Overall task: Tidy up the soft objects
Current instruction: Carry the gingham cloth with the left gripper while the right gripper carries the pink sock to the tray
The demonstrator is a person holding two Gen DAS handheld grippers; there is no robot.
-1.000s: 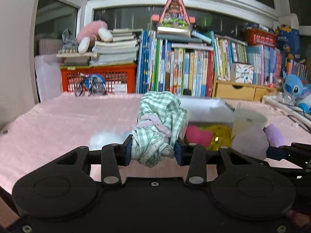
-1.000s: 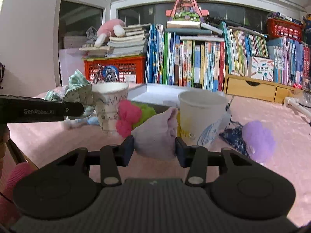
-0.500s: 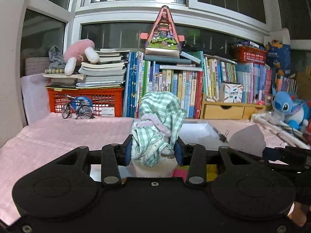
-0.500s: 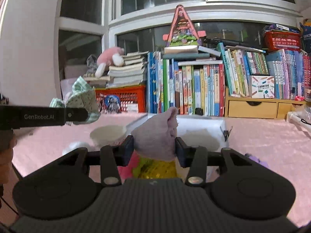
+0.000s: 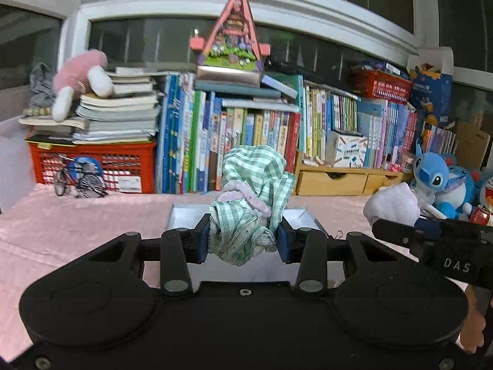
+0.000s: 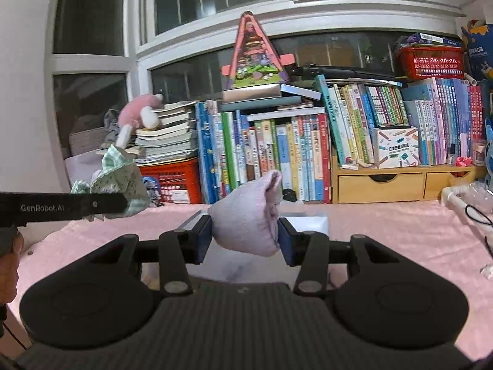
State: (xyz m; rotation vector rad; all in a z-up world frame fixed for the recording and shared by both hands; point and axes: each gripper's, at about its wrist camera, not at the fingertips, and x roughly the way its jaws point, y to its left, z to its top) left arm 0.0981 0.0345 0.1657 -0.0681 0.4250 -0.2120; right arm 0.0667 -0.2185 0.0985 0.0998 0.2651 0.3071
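The left tool (image 5: 243, 240) is clamped on a bunched green checked cloth (image 5: 254, 197) with a pale pink fuzzy trim, its blue pads pressed into the bundle from both sides so the fabric bulges above and hangs a little below them. The right tool (image 6: 245, 240) is likewise closed on a lilac soft pouch-like piece (image 6: 248, 215), squeezed between its pads and poking up over them. Both soft things are held up off the pink-covered counter (image 5: 77, 215), side by side, the checked one to the left. Just beyond and below them lies a white shallow box (image 5: 185, 215) on the counter, partly hidden behind the tools; it looks the likely place for them, though I cannot see what is in it. My reading is that the picking-up is done for these two pieces and the putting-down is still to come; whether other soft things remain on the counter cannot be seen from here. Farther back a row of books (image 5: 246, 123) lines the wall, with a red basket (image 5: 92, 166) at the left and a blue plush toy (image 5: 431, 178) far right.
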